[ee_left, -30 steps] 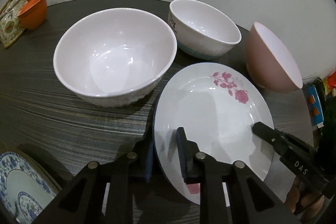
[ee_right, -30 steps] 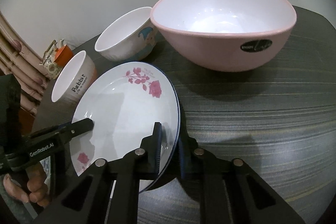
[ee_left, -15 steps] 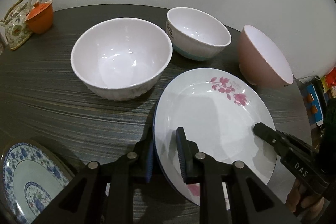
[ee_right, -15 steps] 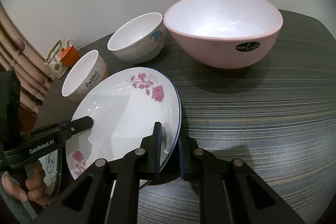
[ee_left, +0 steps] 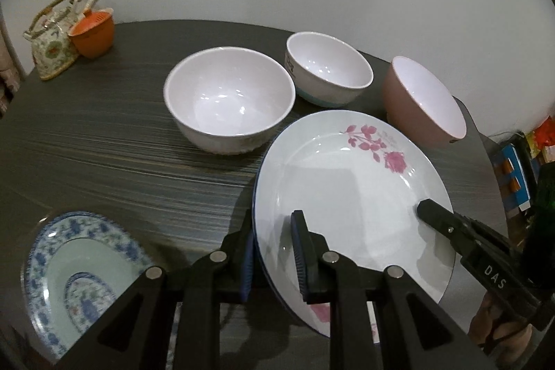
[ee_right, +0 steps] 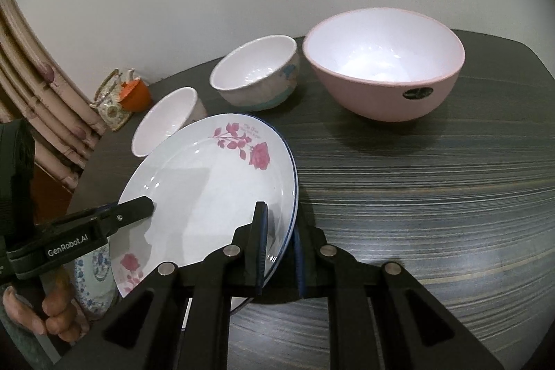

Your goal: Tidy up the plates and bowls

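A white plate with pink roses (ee_left: 347, 189) and a blue edge hangs just above the dark table (ee_left: 104, 155). My left gripper (ee_left: 274, 231) is shut on its near left rim, and my right gripper (ee_right: 279, 224) is shut on the opposite rim (ee_right: 208, 189). Each gripper shows in the other's view: the right gripper (ee_left: 430, 210) and the left gripper (ee_right: 145, 205). Behind the plate stand a large white bowl (ee_left: 229, 99), a white bowl with a blue band (ee_left: 329, 68) and a pink bowl (ee_left: 423, 103). A blue-patterned plate (ee_left: 79, 273) lies at the near left.
A floral teapot (ee_left: 52, 33) and an orange cup (ee_left: 93, 30) stand at the table's far left corner. A curtain (ee_right: 41, 85) hangs past that edge. Coloured packages (ee_left: 520, 169) sit off the table's right side. A hand (ee_right: 52, 311) grips the left tool.
Both grippers have drawn back and up with the rose plate still held. The bowls now look farther away, and more of the blue-patterned plate has come into view.
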Action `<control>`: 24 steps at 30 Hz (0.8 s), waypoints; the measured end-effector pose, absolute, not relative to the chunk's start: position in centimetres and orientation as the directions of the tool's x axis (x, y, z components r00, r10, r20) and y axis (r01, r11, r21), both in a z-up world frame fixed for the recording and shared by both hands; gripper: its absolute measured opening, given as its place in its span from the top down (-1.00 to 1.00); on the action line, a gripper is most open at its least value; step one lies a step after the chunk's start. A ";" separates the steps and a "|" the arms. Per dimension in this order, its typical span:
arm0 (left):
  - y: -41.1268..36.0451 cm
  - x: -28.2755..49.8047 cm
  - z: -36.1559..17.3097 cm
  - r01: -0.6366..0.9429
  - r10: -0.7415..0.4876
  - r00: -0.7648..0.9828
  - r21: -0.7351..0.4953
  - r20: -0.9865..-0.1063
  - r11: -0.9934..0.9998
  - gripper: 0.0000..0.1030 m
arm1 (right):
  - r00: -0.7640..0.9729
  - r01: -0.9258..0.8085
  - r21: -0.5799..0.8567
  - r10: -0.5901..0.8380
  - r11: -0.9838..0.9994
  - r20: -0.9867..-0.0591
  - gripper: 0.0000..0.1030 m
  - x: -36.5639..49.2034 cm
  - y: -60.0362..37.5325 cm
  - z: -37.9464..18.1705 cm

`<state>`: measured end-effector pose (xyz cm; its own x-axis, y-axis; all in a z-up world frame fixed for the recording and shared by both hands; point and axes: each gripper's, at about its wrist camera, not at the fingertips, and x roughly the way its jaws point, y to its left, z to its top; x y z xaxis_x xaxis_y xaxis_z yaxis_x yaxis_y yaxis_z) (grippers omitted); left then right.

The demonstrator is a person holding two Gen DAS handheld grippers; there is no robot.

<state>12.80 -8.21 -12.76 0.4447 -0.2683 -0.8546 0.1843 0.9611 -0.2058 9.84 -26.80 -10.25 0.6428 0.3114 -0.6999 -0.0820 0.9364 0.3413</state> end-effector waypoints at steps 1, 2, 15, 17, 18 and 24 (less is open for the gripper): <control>-7.6 12.6 -12.4 0.181 -0.266 0.449 -0.205 -0.853 0.962 0.62 | 0.646 -0.087 0.342 0.314 0.936 -0.695 0.74 9.4 -26.6 -10.0; -6.9 12.4 -11.9 0.177 -0.262 0.454 -0.203 -0.852 0.963 0.62 | 0.649 -0.091 0.345 0.318 0.934 -0.691 0.74 9.2 -26.3 -9.8; 1.4 8.2 -8.8 0.082 -0.205 0.509 -0.190 -0.836 0.978 0.62 | 0.640 -0.202 0.350 0.394 0.915 -0.660 0.74 7.2 -20.0 -7.6; 3.0 7.5 -8.3 0.061 -0.198 0.515 -0.194 -0.834 0.979 0.62 | 0.630 -0.221 0.354 0.410 0.909 -0.659 0.74 7.0 -18.7 -7.5; 3.8 7.2 -8.3 0.046 -0.190 0.516 -0.195 -0.835 0.980 0.62 | 0.627 -0.228 0.356 0.416 0.906 -0.659 0.74 7.0 -18.1 -7.5; 7.5 5.4 -8.6 -0.007 -0.154 0.517 -0.184 -0.842 0.983 0.62 | 0.593 -0.259 0.371 0.450 0.892 -0.668 0.74 6.6 -14.1 -7.9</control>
